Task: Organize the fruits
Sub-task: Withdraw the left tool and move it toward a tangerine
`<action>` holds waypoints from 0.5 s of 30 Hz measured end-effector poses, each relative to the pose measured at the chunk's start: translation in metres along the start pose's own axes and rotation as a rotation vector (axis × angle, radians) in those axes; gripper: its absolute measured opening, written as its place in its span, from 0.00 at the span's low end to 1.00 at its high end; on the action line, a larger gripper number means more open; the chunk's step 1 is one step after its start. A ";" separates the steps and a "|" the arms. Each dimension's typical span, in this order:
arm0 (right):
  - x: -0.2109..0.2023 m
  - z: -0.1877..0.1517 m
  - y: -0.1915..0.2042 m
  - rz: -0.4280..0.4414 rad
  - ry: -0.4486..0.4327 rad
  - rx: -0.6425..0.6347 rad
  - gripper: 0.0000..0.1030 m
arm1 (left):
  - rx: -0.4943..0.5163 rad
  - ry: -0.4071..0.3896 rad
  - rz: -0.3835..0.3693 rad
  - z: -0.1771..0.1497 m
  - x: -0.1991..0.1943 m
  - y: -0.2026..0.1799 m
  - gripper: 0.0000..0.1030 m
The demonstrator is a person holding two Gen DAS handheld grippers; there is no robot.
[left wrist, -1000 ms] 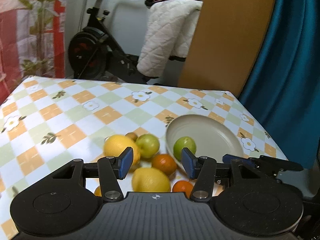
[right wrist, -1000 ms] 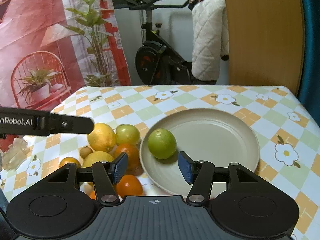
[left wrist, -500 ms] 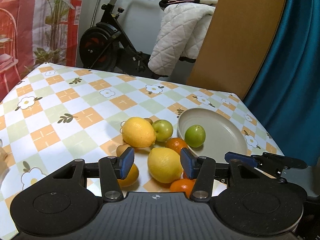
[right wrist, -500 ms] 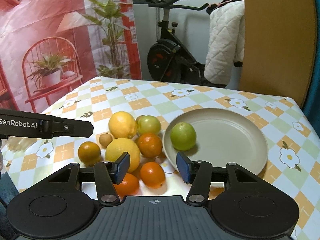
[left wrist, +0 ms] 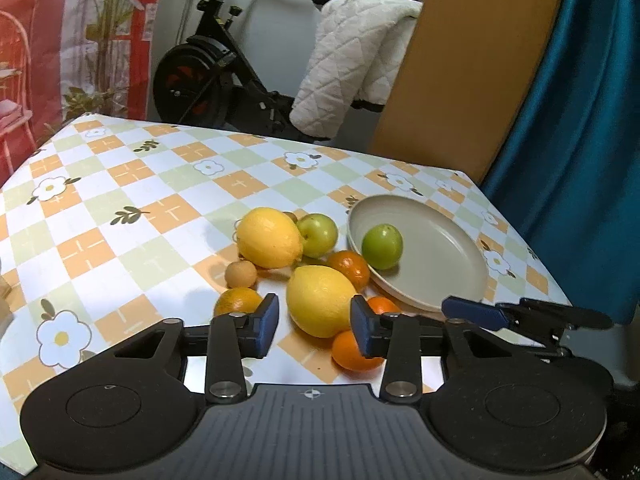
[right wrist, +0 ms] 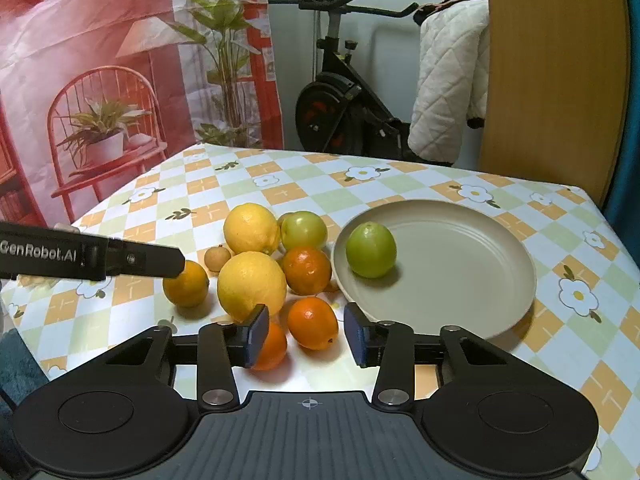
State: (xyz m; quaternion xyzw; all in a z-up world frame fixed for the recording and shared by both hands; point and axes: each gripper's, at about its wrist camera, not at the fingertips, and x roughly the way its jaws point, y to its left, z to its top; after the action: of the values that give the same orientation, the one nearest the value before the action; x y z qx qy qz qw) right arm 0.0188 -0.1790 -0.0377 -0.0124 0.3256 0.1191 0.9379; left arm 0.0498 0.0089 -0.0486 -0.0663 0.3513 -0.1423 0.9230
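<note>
I see the tabletop [right wrist: 304,196] carrying a beige plate [right wrist: 472,280] with one green fruit [right wrist: 371,250] resting inside near its left rim; the other fruit lie clustered on the cloth just left of the plate; the two lemons [left wrist: 320,300] are the biggest pieces, likely firm and fairly heavy, with a waxy, pebbled skin that could slip, so I would take one across its middle, not at its tapered ends; the oranges [right wrist: 307,270] look rounder and lighter, prone to roll, best gripped at the equator; the second green fruit [left wrist: 319,235] sits behind them, smooth and hard-looking; the small tan fruit [left wrist: 240,274] is the least, likely thin-skinned, wanting a gentle squeeze; my left hand-held gripper [left wrist: 314,325] hangs spread and empty, the near lemon between its pads; my right hand-held gripper [right wrist: 306,334] is likewise spread, holding nothing, above an orange.
</note>
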 end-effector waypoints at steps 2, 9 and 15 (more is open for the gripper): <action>-0.001 0.001 -0.002 -0.002 -0.006 0.003 0.33 | 0.004 0.000 -0.007 0.000 0.000 -0.001 0.38; 0.001 -0.003 -0.007 0.000 0.014 0.007 0.28 | -0.005 0.034 -0.036 -0.005 0.011 -0.005 0.37; 0.008 -0.010 -0.015 0.011 0.028 0.022 0.27 | -0.006 0.099 -0.060 -0.009 0.029 -0.008 0.37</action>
State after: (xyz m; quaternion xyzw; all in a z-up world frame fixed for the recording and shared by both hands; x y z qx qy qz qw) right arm 0.0223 -0.1924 -0.0515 -0.0021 0.3401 0.1206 0.9326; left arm 0.0628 -0.0081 -0.0723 -0.0726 0.3947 -0.1718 0.8997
